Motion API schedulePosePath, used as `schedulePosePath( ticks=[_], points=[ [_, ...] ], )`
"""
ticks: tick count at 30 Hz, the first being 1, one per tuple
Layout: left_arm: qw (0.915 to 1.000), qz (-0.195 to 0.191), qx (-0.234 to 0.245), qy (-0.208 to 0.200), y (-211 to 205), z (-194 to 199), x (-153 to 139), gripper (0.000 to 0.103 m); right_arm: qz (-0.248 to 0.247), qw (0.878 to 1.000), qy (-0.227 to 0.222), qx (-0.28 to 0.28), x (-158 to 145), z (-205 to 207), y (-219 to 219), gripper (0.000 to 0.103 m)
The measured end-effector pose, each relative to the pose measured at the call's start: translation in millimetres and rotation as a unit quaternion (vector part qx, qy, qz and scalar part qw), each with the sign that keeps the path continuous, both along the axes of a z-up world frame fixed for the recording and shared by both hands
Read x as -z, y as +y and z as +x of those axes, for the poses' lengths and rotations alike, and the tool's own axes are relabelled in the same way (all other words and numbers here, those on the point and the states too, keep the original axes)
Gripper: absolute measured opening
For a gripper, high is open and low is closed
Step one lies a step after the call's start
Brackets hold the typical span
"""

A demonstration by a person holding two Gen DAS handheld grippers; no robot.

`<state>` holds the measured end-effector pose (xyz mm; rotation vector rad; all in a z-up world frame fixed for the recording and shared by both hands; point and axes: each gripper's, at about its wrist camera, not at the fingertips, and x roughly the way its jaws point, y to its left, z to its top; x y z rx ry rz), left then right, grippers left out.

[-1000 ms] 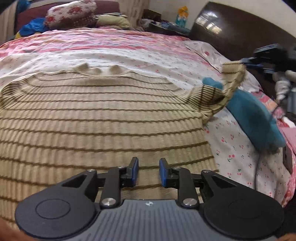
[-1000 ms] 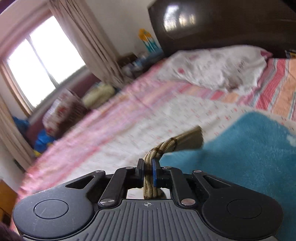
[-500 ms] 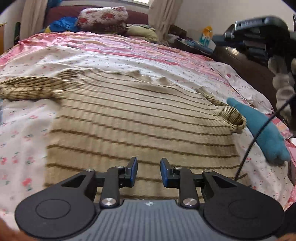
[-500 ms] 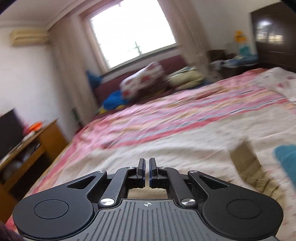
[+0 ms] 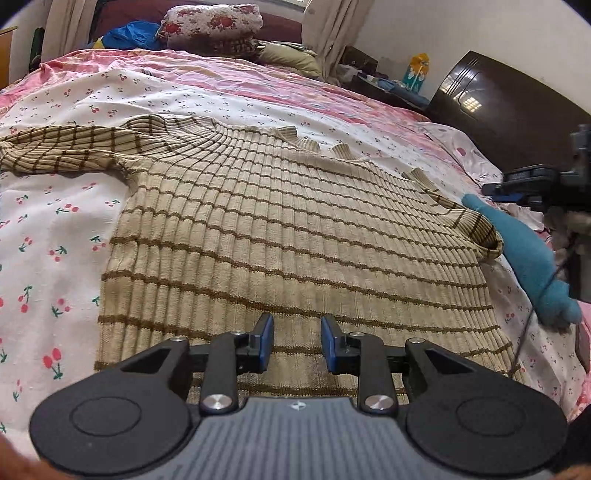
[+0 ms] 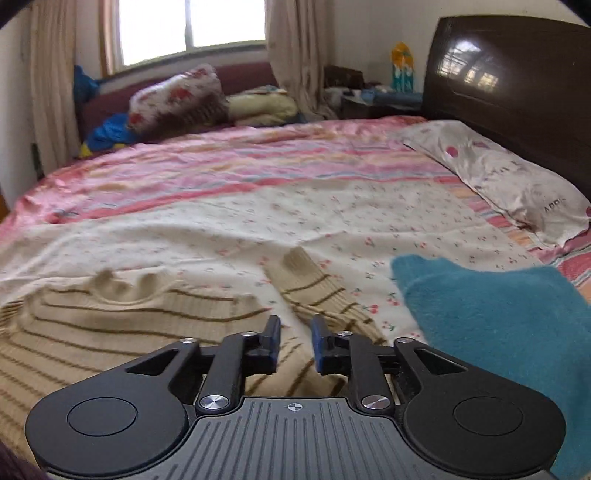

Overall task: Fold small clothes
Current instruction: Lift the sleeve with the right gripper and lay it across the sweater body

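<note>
Both gripper sets, left (image 5: 297, 343) and right (image 6: 294, 344), hover parted, empty, over the striped sweater (image 5: 295, 236)

So here's your count. You've got one striped sweater (image 5: 288, 236) on the bed, with two sleeves: one (image 5: 55, 151) flung out to its side, one (image 6: 317, 291) folded in by the teal thing. One teal garment (image 6: 498, 321) next to it. Two grippers, left (image 5: 296, 343) and right (image 6: 294, 343), two fingers each, both with a gap between them and nothing in it. One pillow (image 6: 509, 177) by the one headboard (image 6: 517, 85). One floral bundle (image 6: 177, 99) at the far side under the one window (image 6: 192, 29), two curtains (image 6: 299, 55). One blue heap (image 5: 129, 33) beside that bundle.
</note>
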<state>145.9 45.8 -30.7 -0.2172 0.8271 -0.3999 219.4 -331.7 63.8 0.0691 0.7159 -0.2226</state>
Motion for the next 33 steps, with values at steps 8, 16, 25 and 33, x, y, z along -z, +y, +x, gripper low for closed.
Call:
schedulePosePath(
  ticks=[8,16,25,33],
  points=[
    [1.0000,0.004,0.002,-0.008,-10.7,9.1,-6.4,0.033,-0.023,0.999,0.032,-0.013,30.9,46.9,-32.2,0.021],
    [0.9998,0.009,0.012,-0.011,-28.6,19.8,-11.5,0.033,-0.065,0.987,0.101,-0.108,55.9,78.6,-17.5,0.030],
    [0.9998,-0.002,0.013,-0.013,-23.3,12.5,-13.3,0.033,-0.037,0.995,0.081,-0.035,27.6,70.4,-34.7,0.008],
    [0.9988,-0.025,0.008,-0.040,-4.3,0.6,-33.6,0.035,0.103,0.990,-0.039,-0.083,-79.2,32.6,17.0,0.008]
  ],
)
